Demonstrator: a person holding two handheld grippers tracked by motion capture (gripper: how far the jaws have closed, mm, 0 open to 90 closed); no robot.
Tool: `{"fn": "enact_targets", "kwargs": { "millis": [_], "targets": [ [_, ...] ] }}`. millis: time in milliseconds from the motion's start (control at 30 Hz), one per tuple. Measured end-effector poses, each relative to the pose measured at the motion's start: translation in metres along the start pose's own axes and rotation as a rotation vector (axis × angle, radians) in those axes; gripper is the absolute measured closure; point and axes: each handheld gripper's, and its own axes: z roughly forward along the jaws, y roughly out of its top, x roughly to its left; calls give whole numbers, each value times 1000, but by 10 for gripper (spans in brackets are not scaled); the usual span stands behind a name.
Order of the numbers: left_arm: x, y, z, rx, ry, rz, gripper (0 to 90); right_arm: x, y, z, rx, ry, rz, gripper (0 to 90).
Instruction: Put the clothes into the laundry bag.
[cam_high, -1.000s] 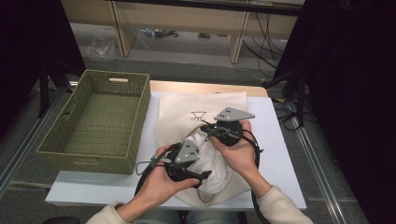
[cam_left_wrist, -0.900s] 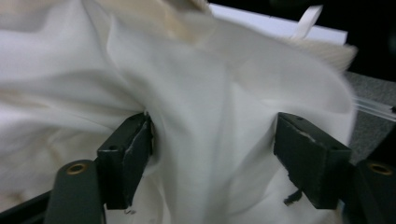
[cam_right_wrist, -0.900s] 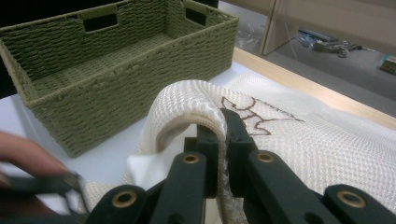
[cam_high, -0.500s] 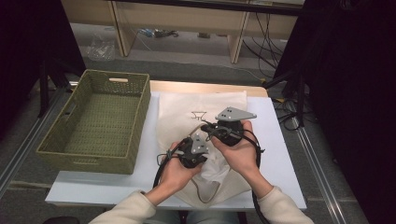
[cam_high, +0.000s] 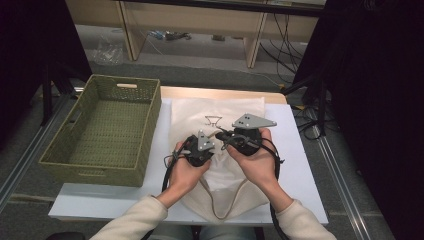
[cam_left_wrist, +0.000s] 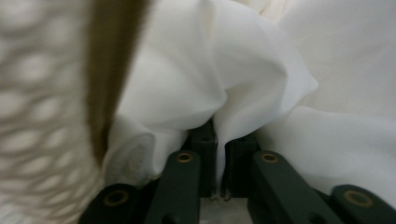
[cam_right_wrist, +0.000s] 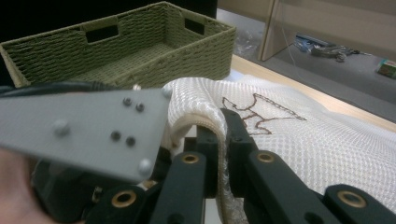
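Left tool (cam_high: 205, 152) moved in beside right tool (cam_high: 231, 141), jaws just closed on white cloth (cam_left_wrist: 243, 88). Right tool clamps mesh bag (cam_right_wrist: 327, 144) rim, mid-desk (cam_high: 300, 165). Risk — thin pinch slips, cloth snags on rim.

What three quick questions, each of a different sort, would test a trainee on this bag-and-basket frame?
1. True or false: the left gripper is shut on white cloth.
2. The right gripper pinches which part of the mesh bag? A) its edge band B) its drawstring loop C) nothing.
3. On which side of the bag, in the high view, does the woven basket stand?

Key:
1. True: a fold of the cloth is nipped between its jaws.
2. A: the band curls over between the shut jaws.
3. To the bag's left, with nothing visible inside it.
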Motion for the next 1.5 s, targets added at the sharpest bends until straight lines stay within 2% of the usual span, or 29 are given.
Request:
{"fn": "enact_targets", "kwargs": {
  "millis": [33,67,100,200,233,333,400,467,600,667,767,867,933,1067,1133,1233,1300,1333,1400,1500],
  "targets": [
    [-2,0,-2,13,-32,7,781,0,0,0,-1,-6,7,881],
    [-5,0,-2,3,-42,0,734,-1,1,-1,-10,-24,-3,881],
    [-6,0,-4,-5,-59,6,698,-1,0,-1,-9,-14,12,881],
    [-9,-2,-13,-19,-87,16,570,-1,0,0,-14,-7,14,881],
    [-9,-3,-16,-24,-98,14,531,-2,0,-1,-10,-26,-4,881],
    [-11,-6,-29,-33,-110,36,416,-1,0,0,2,-7,6,881],
    [-12,-9,-37,-41,-119,35,372,0,0,0,3,-6,4,881],
    [-13,-13,-47,-38,-131,70,351,-1,0,1,1,-8,2,881],
    [-18,-23,-56,-18,-143,84,331,0,0,1,7,-7,6,881],
    [-20,-26,-56,-1,-149,92,343,-1,0,2,-4,-11,-12,880],
    [-26,-30,-46,40,-165,117,370,0,0,2,-2,-7,-8,880],
    [-33,-34,-34,92,-175,156,439,0,0,1,6,-11,-10,880],
    [-39,-35,-26,118,-200,192,509,0,-1,3,2,-2,7,881],
    [-46,-35,-10,133,-220,205,640,-1,0,1,8,-11,-6,880],
    [-45,-33,-2,135,-212,200,700,0,-1,2,5,-3,6,881],
    [-43,-29,9,113,-192,170,789,1,-1,2,4,-5,6,881],
    [-40,-27,13,100,-156,144,828,0,-1,1,9,-4,7,880],
    [-38,-26,15,95,-142,131,847,-2,0,0,4,-18,-4,881],
    [-35,-23,19,75,-117,111,873,-2,0,1,-4,-11,10,880],
    [-34,-18,22,52,-105,105,885,-4,0,0,-8,-13,12,880]
  ]
}}
